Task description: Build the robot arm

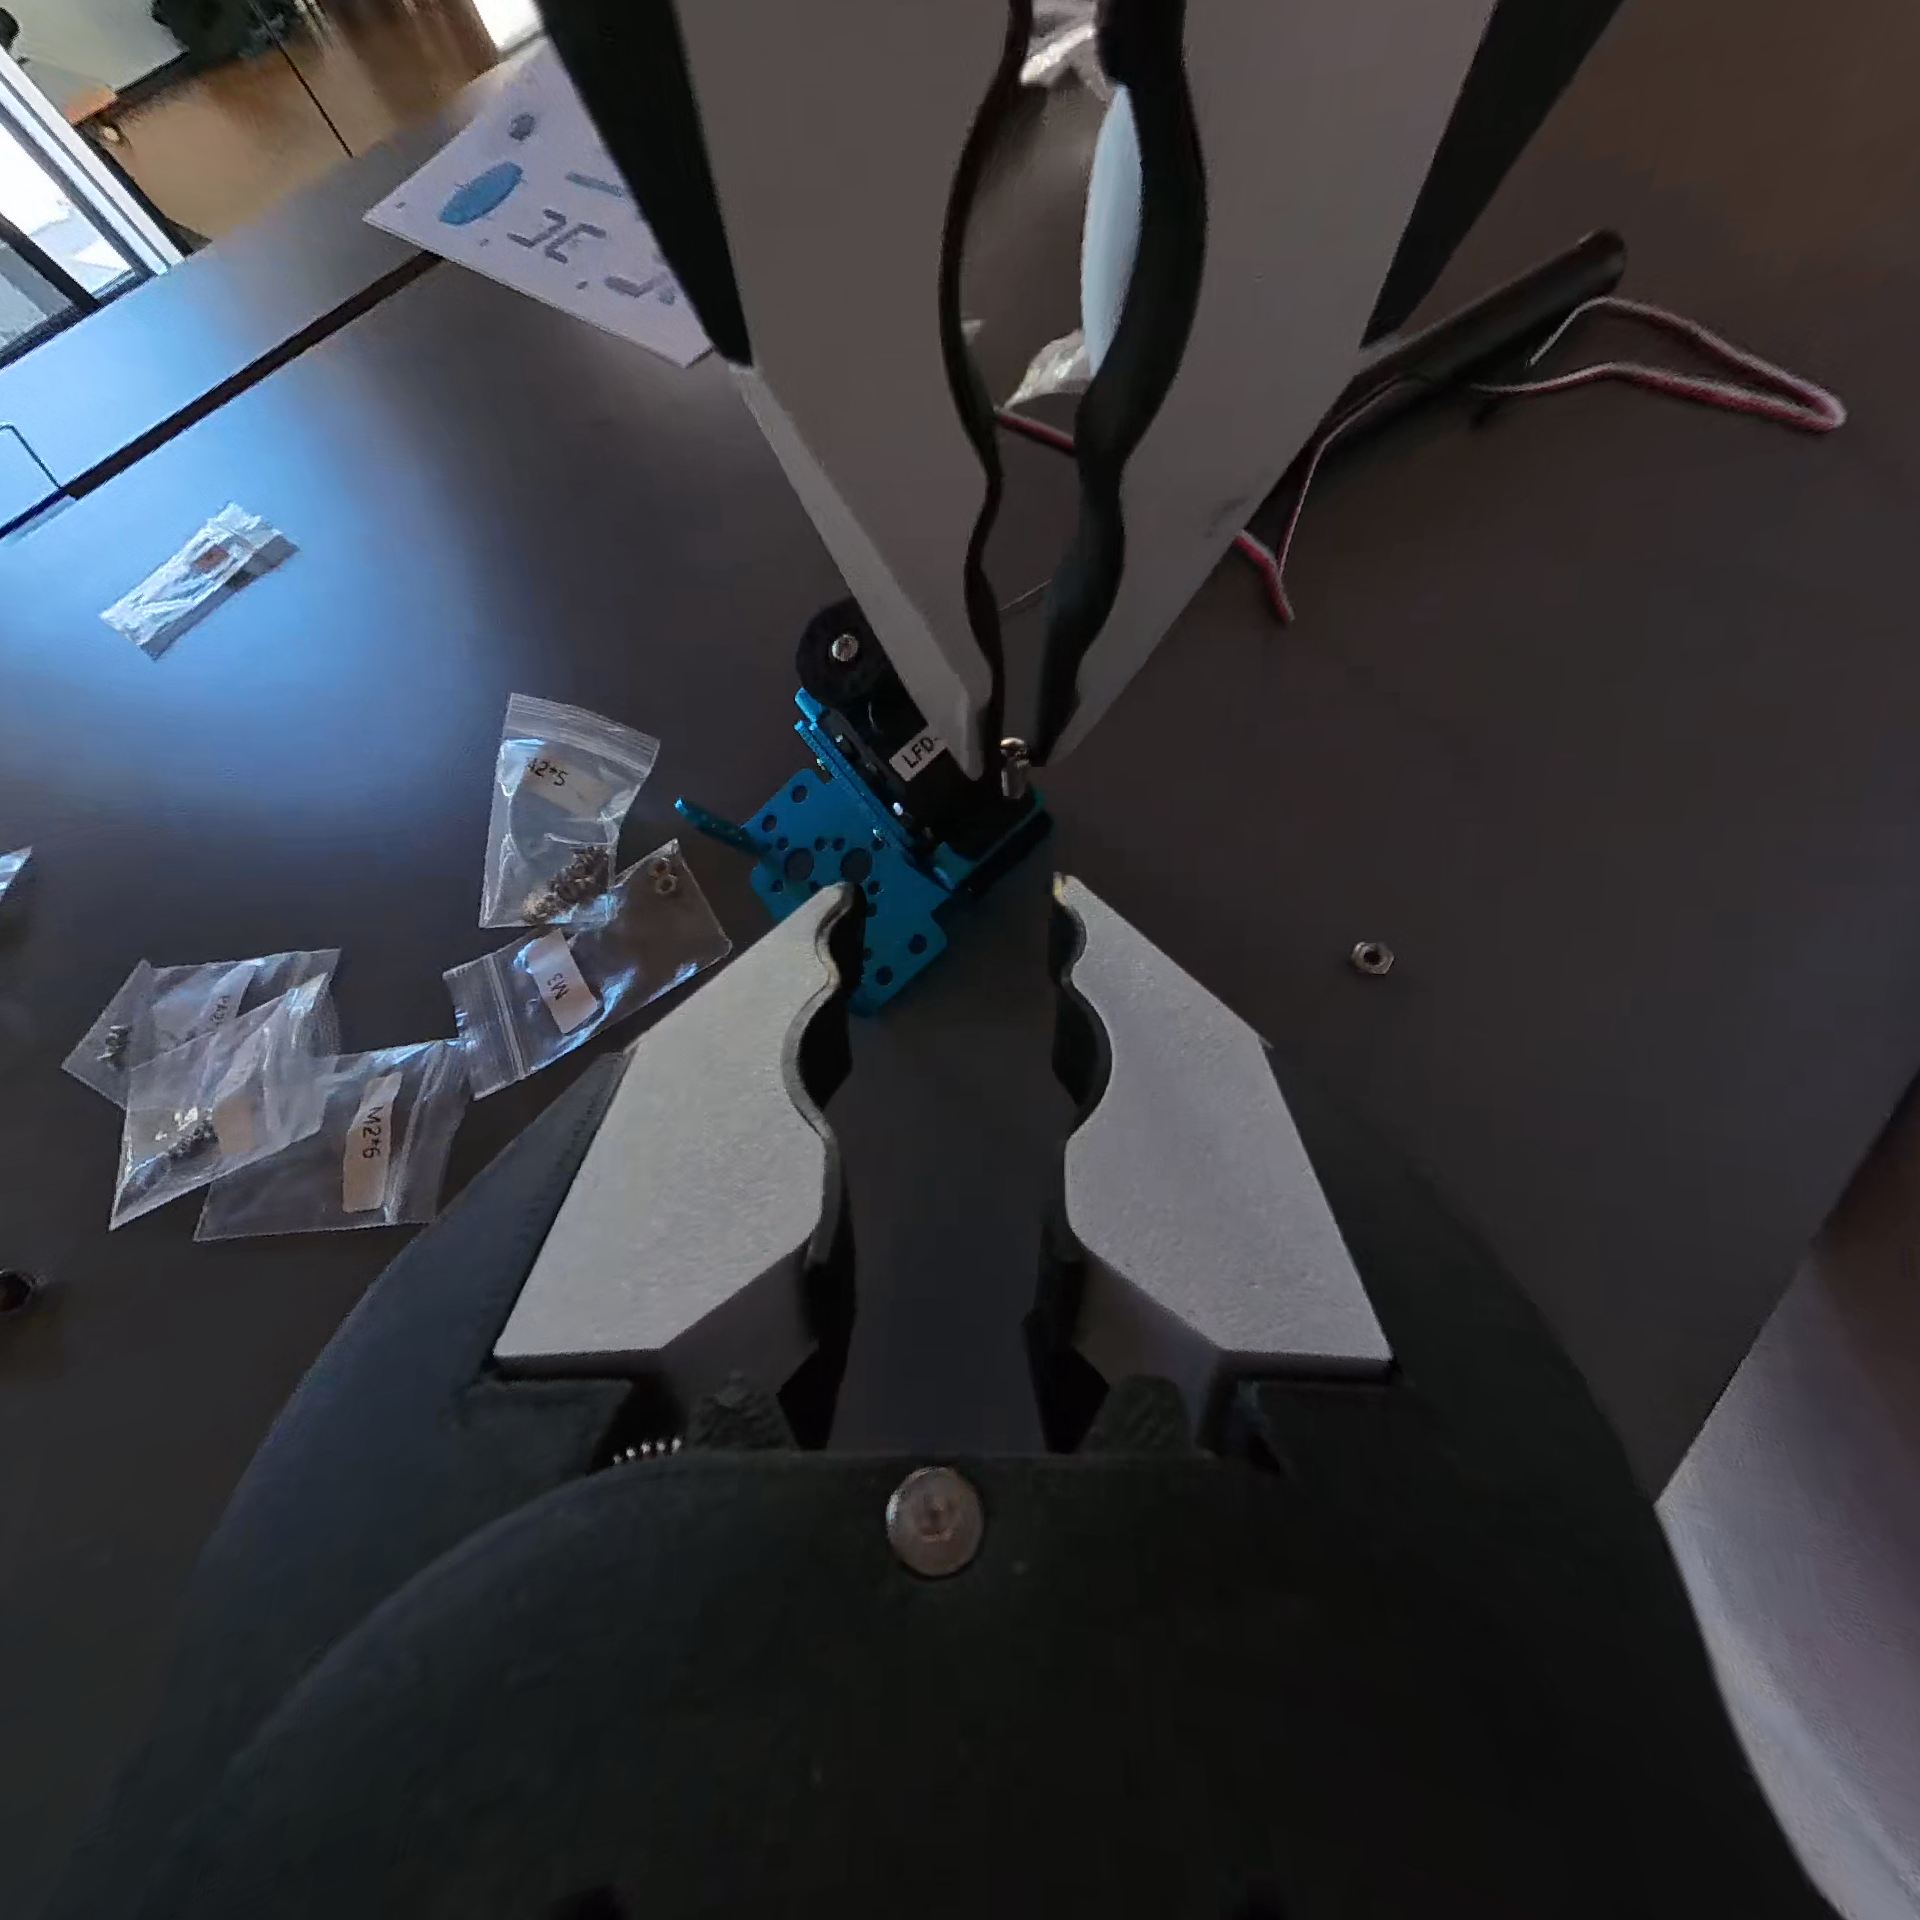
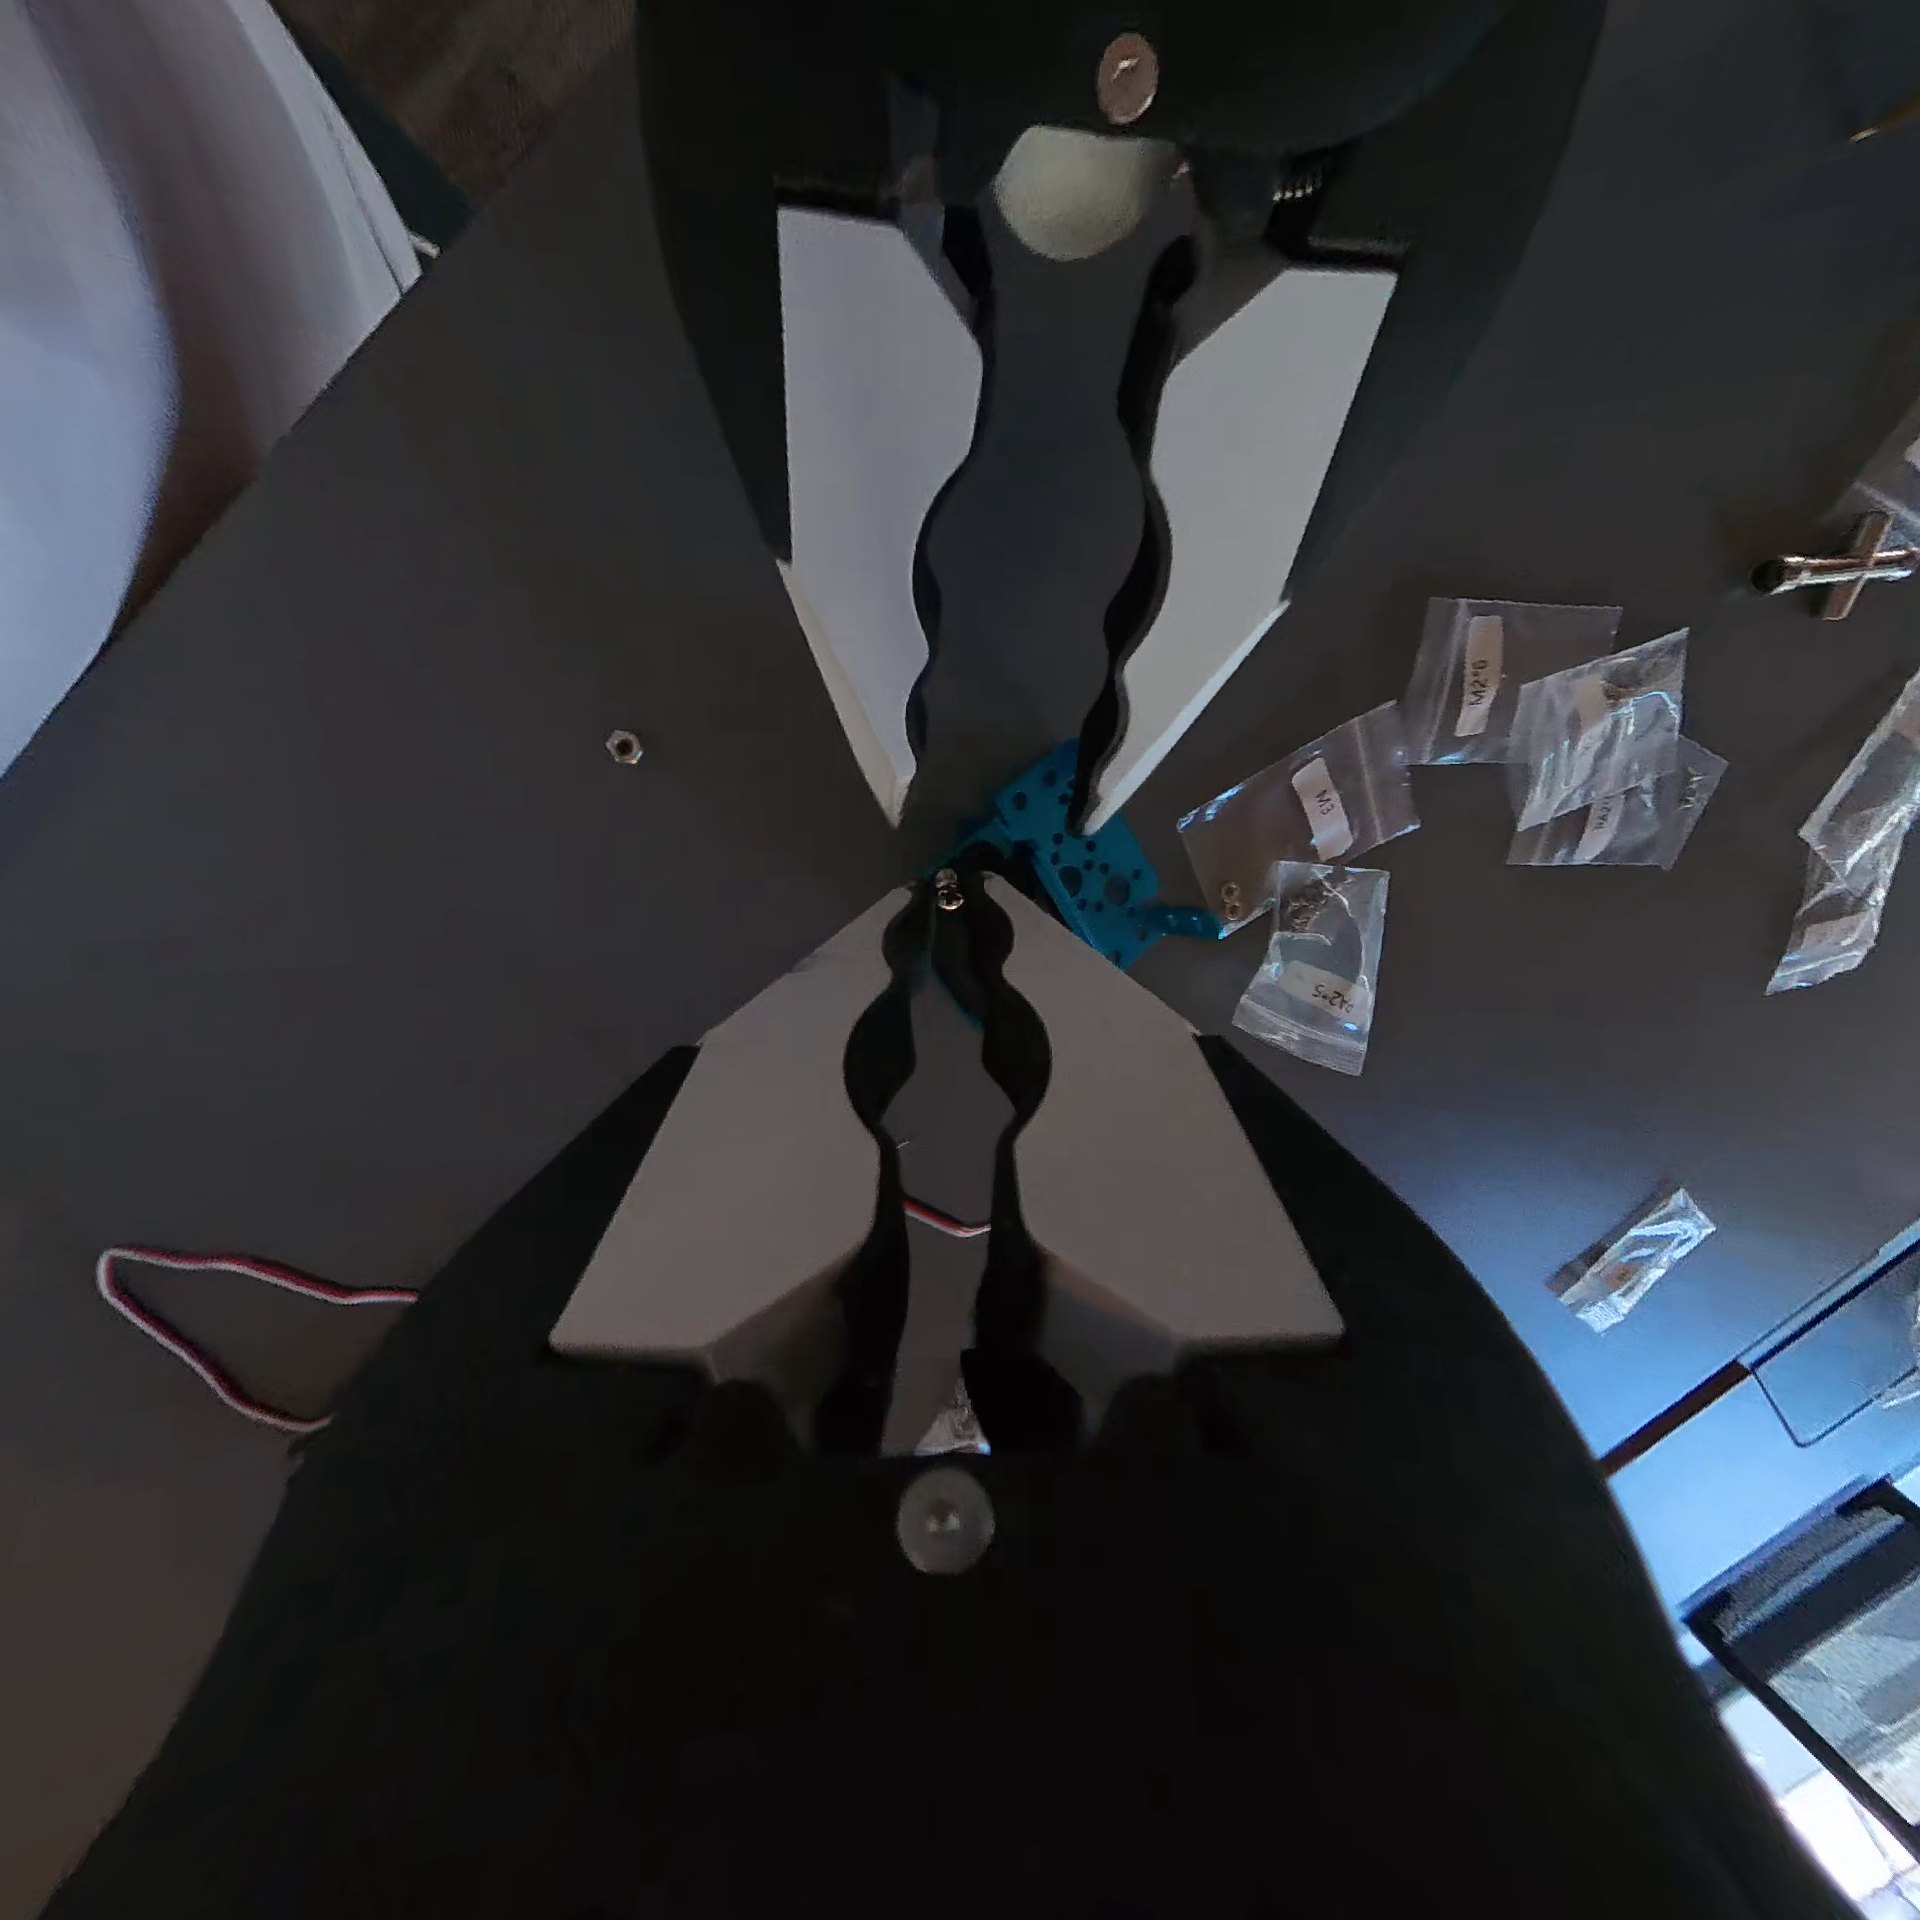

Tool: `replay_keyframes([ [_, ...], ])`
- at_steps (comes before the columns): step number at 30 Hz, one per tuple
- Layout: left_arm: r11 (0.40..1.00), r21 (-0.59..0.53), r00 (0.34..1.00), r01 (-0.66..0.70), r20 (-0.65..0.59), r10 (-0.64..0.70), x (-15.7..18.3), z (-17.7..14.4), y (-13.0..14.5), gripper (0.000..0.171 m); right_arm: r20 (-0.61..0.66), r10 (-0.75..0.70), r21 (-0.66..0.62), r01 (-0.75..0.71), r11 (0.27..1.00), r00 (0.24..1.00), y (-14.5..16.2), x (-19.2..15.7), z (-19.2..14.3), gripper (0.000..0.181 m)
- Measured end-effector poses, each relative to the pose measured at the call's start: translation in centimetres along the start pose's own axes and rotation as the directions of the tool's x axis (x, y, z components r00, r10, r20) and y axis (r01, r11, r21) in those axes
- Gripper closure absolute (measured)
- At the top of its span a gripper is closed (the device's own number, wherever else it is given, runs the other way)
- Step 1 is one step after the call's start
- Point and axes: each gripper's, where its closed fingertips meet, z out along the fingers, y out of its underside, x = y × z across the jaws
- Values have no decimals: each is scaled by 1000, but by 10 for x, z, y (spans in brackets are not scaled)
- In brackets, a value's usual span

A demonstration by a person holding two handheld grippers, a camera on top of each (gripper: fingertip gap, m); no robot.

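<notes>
A blue perforated metal bracket (image 1: 883,914) with a black servo (image 1: 961,810) mounted in it sits on a dark table (image 1: 1455,831). My left gripper (image 1: 951,894) is closed about the bracket's sides, its left fingertip (image 1: 831,904) on the blue plate. My right gripper (image 1: 1013,748) comes in from the opposite side and is shut on a small silver screw (image 1: 1013,764) standing at the servo's flange. In the right wrist view the screw (image 2: 945,894) sits between my right gripper's tips (image 2: 956,891), with the bracket (image 2: 1101,883) and left gripper (image 2: 997,821) just beyond.
Several small plastic bags of screws (image 1: 566,810) lie left of the bracket. A loose nut (image 1: 1371,956) lies to the right. A red-and-white servo wire (image 1: 1714,364) trails behind. A sheet of paper (image 1: 540,208) lies far left. A cross-shaped metal tool (image 2: 1844,566) lies near the bags. Both grippers' tips are close together, under 4 cm apart. The loose nut (image 1: 1371,956) is about 6 centimetres from my left fingertips. My right wrist view (image 2: 618,743) looks at it from another angle.
</notes>
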Motion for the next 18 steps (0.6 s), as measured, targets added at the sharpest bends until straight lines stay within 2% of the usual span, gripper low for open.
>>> replay_keyframes([
  [3, 999, -36, 1000, 4, 9, -4, -7, -3, 10, 135, 21, -23, -60, 24, 998, 1000, 3, 1, 4, 175],
  [9, 991, 79, 994, 112, -2, -112, -18, -27, 4, 133, 102, -44, -147, 59, 987, 994, 7, -3, 8, 175],
  [18, 974, 155, 985, 165, 20, -170, -25, -46, 3, 133, 193, -72, -242, 119, 963, 979, 5, -6, 13, 175],
])
